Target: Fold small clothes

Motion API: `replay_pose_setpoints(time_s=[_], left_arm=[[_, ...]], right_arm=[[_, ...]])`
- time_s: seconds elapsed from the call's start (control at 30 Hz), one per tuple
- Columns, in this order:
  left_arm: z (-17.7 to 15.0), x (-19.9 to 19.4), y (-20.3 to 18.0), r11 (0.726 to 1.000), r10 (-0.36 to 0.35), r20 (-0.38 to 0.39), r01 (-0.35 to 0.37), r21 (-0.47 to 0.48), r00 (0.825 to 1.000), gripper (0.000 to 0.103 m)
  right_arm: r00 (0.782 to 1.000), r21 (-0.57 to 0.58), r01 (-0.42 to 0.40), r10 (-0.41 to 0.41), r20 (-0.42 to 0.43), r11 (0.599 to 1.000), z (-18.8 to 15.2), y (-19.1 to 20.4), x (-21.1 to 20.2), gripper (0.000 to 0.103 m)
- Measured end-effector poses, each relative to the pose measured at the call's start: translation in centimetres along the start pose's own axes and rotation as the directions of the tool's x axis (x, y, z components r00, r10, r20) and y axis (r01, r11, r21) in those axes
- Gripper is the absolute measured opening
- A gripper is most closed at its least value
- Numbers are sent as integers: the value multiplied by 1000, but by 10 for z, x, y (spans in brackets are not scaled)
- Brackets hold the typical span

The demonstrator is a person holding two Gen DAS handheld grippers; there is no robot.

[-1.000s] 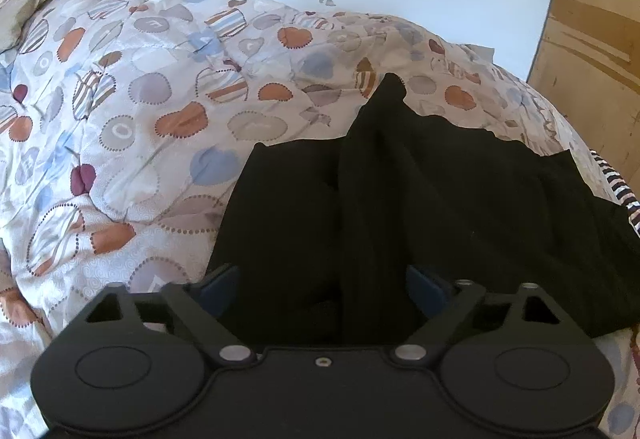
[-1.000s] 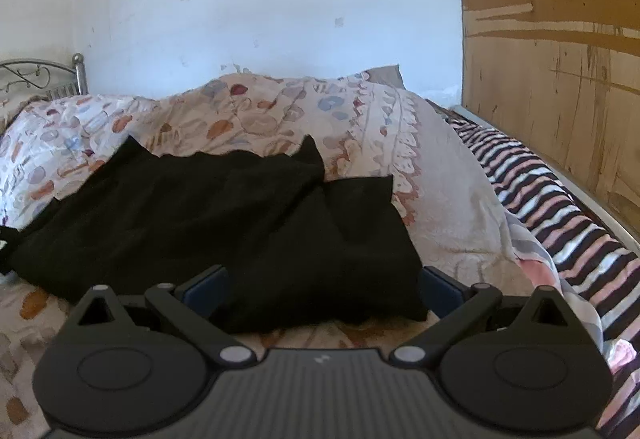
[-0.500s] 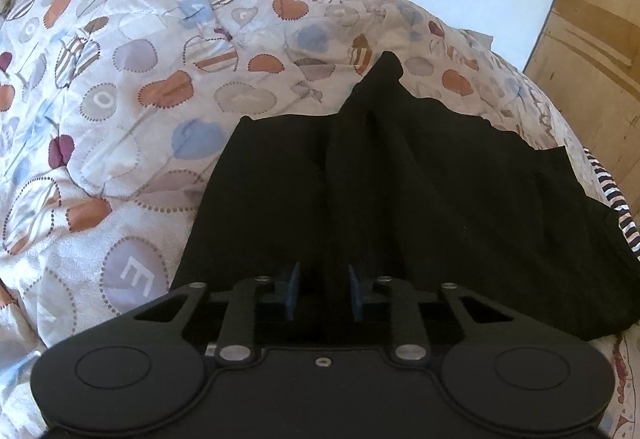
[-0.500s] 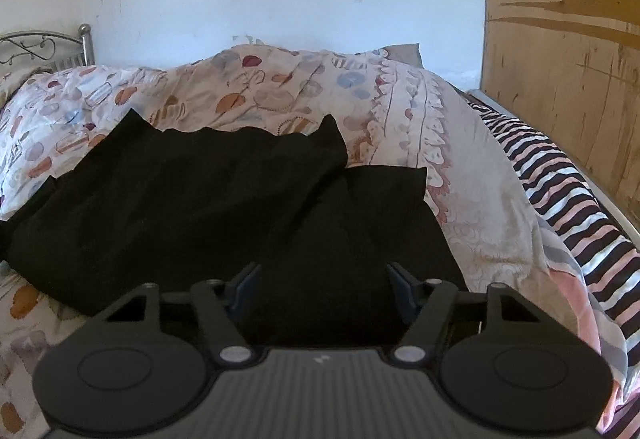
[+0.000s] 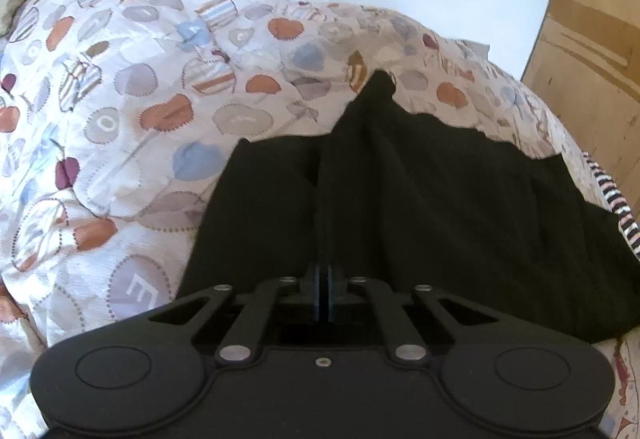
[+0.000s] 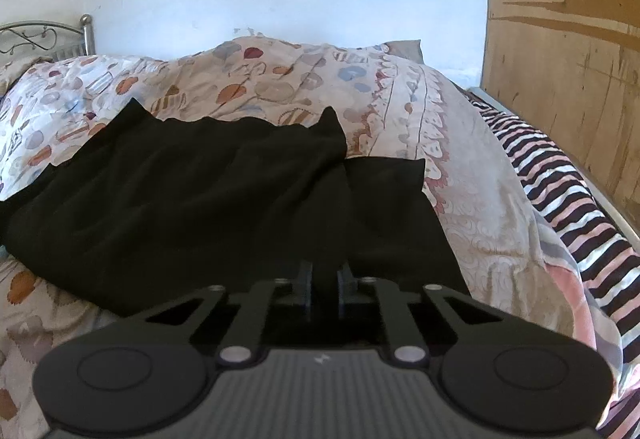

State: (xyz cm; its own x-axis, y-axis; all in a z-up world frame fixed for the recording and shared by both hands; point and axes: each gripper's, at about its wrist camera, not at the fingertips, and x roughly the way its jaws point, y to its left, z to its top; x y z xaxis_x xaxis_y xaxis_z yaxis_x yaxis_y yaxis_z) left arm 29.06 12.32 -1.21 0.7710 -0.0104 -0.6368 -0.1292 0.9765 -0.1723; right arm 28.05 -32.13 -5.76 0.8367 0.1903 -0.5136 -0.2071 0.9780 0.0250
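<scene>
So far only the grasp is made: the black garment (image 5: 420, 207) lies spread, unfolded, on the patterned quilt (image 5: 120, 111), its near edge pinched by both the left gripper (image 5: 323, 293) and right gripper (image 6: 323, 291), whose jaws have just closed on cloth.

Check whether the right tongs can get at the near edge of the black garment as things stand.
Probably yes: the right tongs, whose jaws have just been closing, already pinch a fold of the black garment at its near edge on the patterned quilt. Nothing blocks them.
</scene>
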Motion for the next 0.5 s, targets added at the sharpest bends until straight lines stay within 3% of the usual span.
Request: replay_pose_setpoints(time_s=[0.2, 0.37, 0.5], left_arm=[[7, -25, 19, 998, 41, 67, -38, -42, 997, 2], [0, -25, 32, 997, 51, 38, -49, -55, 998, 2], [-18, -15, 41, 993, 53, -8, -54, -101, 999, 2]], right_arm=[[999, 80, -26, 22, 42, 996, 8, -15, -20, 9], [998, 126, -37, 32, 48, 991, 7, -23, -31, 8], [1000, 206, -21, 19, 8, 978, -14, -37, -30, 3]])
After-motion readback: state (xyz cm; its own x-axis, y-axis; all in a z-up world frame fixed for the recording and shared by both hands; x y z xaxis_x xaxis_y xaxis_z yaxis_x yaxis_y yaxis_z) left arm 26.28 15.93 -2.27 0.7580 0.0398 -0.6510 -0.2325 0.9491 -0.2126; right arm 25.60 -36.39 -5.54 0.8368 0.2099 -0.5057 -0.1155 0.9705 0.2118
